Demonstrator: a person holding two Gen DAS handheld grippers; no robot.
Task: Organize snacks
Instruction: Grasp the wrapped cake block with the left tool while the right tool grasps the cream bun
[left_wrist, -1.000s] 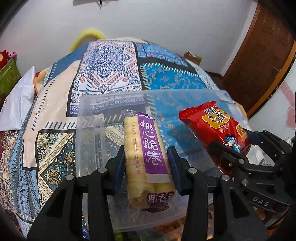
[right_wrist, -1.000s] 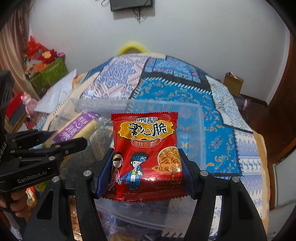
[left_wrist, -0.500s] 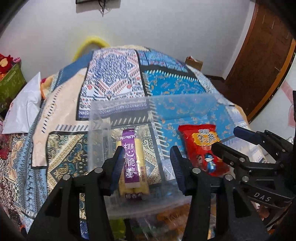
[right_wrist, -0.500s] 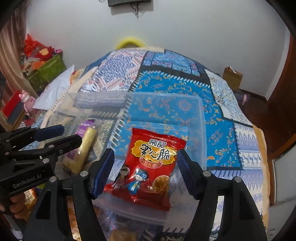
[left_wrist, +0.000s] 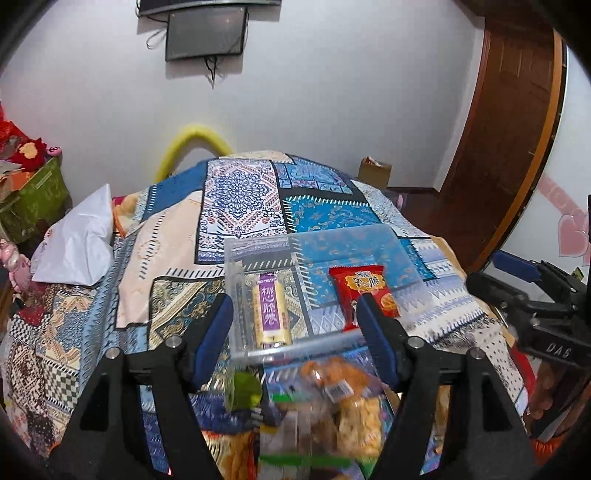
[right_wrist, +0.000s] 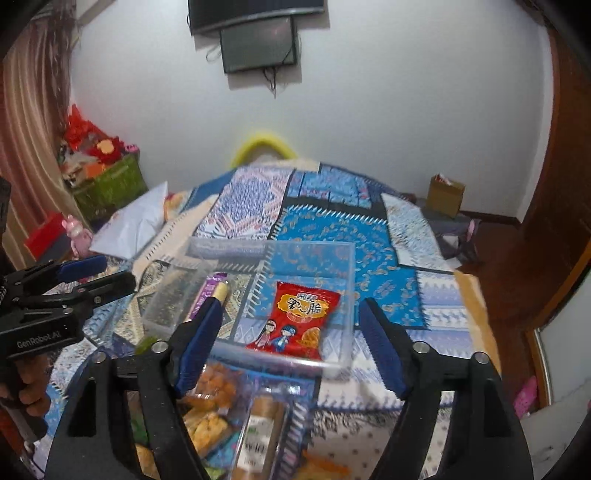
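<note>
A clear plastic box (left_wrist: 236, 247) (right_wrist: 343, 254) stands on the patterned bedspread. In it lie a yellow wafer roll pack with a purple label (left_wrist: 269, 314) (right_wrist: 212, 291) on the left and a red noodle snack packet (left_wrist: 364, 295) (right_wrist: 299, 319) on the right. My left gripper (left_wrist: 295, 336) is open and empty, pulled back on the near side of the box. My right gripper (right_wrist: 290, 339) is open and empty, also back from the box. Each gripper shows at the edge of the other's view: the right one (left_wrist: 524, 291) and the left one (right_wrist: 74, 280).
A pile of loose snack packs (left_wrist: 332, 406) (right_wrist: 236, 417) lies close under both grippers. A white pillow (left_wrist: 77, 236) lies at the left of the bed. A green crate (right_wrist: 110, 184) stands by the left wall. A cardboard box (right_wrist: 445, 194) and a wooden door (left_wrist: 517, 122) are at right.
Both grippers let go of their packs, which now lie in the clear box. Both grippers opened wider and drew back and up from the box.
</note>
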